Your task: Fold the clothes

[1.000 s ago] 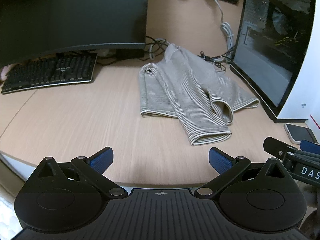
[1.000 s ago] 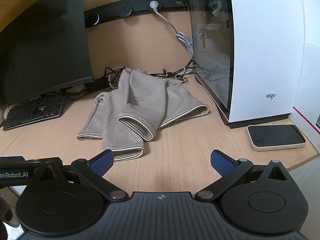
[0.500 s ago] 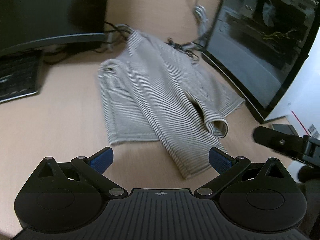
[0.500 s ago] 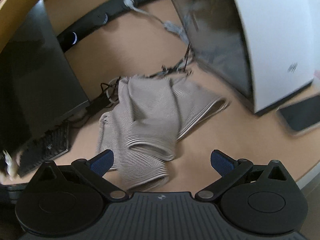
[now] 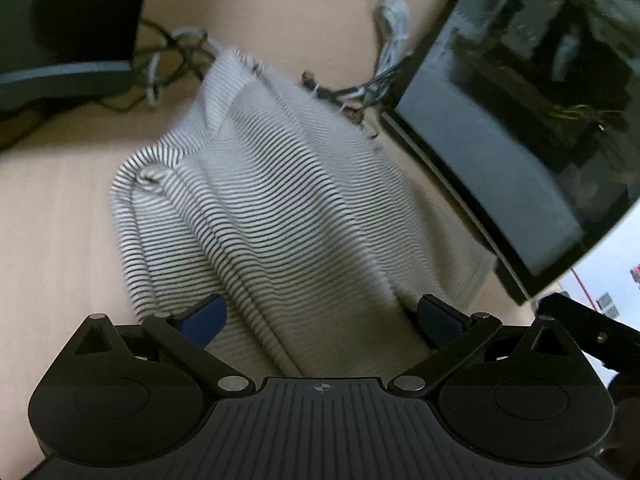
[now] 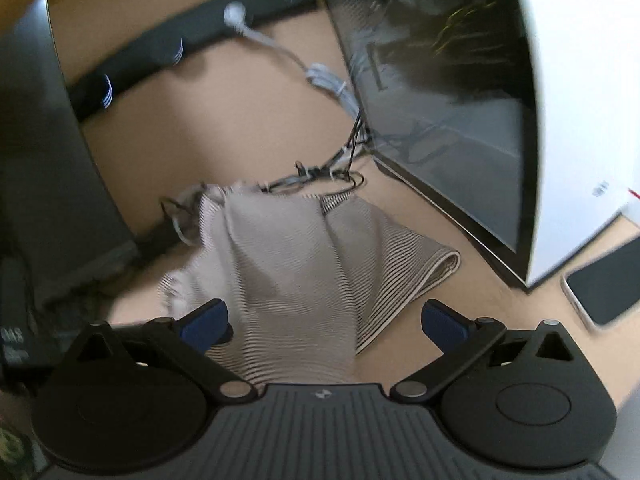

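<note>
I count one striped garment (image 5: 280, 216) on one wooden desk (image 5: 52, 208), two grippers of mine, the left gripper (image 5: 322, 318) and right gripper (image 6: 324, 322), one monitor (image 5: 60, 20), one glass-sided computer case (image 6: 460, 92), one phone (image 6: 604, 280), one black power strip (image 6: 192, 46).

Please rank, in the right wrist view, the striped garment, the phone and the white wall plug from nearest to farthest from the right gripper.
1. Striped garment: between the open fingers of the right gripper, centre of the desk.
2. Phone: off to the right, beside the white computer case.
3. White wall plug: far back, upper left, in the black socket strip.
</note>
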A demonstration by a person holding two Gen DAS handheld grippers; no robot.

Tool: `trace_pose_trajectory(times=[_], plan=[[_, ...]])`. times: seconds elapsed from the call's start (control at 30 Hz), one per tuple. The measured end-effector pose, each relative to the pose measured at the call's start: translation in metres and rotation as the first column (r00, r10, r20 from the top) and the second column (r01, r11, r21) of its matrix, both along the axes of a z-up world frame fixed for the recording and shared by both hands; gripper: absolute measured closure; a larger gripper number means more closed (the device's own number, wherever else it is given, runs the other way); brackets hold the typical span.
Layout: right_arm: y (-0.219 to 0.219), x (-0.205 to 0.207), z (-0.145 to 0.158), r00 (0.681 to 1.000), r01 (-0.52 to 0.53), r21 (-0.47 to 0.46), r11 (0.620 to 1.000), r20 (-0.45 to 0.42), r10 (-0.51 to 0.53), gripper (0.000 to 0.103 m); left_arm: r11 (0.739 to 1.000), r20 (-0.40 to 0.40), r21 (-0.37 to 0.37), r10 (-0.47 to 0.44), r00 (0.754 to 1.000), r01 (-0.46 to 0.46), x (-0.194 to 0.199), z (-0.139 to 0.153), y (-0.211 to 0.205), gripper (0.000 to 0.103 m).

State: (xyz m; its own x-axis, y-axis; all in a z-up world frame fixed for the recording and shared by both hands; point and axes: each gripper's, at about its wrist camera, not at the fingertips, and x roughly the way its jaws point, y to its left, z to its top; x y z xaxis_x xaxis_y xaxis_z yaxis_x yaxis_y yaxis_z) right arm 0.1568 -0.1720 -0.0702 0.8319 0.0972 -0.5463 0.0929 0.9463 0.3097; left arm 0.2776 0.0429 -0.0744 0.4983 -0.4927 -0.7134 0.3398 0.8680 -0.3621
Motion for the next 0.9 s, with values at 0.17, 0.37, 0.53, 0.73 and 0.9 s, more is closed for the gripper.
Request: trace_pose_trajectory(times=[0.17, 0.37, 0.53, 0.73, 0.9], plan=[[0.002, 0.069, -0.010, 0.990, -0.142, -0.024, 0.990, -0.011, 0.142, 0.000, 0.999, 0.005, 0.034, 0.023, 1.000, -0.023, 0.004, -0.013, -0.007, 0.000], [-0.003, 0.144, -0.030, 0.961, -0.277, -0.070, 0.958, -0.017, 0.276, 0.000, 0.991, 0.026, 0.134, 0.004, 1.000, -0.007, -0.010, -0.015, -0.016, 0.000], [0.001, 0.157, -0.054, 0.928, -0.362, 0.010, 0.932, -0.088, 0.361, 0.000, 0.986, 0.021, 0.161, 0.037, 0.999, -0.040, -0.032, -0.013, -0.008, 0.000], [0.002, 0.108, -0.050, 0.901, -0.419, 0.046, 0.907, -0.105, 0.422, 0.000, 0.989, -0.048, 0.146, 0.019, 0.999, -0.011, -0.059, -0.008, 0.010, 0.000], [-0.013, 0.049, -0.050, 0.901, -0.406, 0.089, 0.910, -0.131, 0.414, 0.000, 0.995, -0.177, 0.035, -0.086, 0.980, 0.094, -0.093, 0.000, 0.042, 0.000]])
